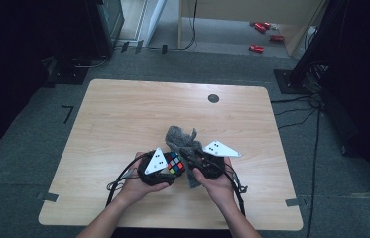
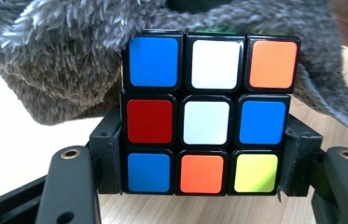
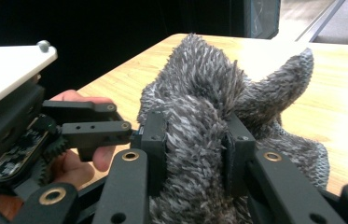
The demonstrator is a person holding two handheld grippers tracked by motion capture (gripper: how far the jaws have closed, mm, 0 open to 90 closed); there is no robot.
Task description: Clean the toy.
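I had the cube [image 2: 207, 128] pinched in my left gripper [image 1: 165, 171], its jaws pressed against opposite sides of the lower layers, just above the near middle of the desk [image 1: 123, 124]. My right gripper [image 3: 195, 154] was clamped on a bunched fold of the grey cloth [image 3: 209, 107], which draped against the cube's far side. I judged the cube stiff, light and smooth-faced, so a flat squeeze on two opposite faces suited it, though it could twist if nudged at a corner. The cloth looked soft, shaggy and limp; gripping a thick gathered wad seemed safest for rubbing the faces.
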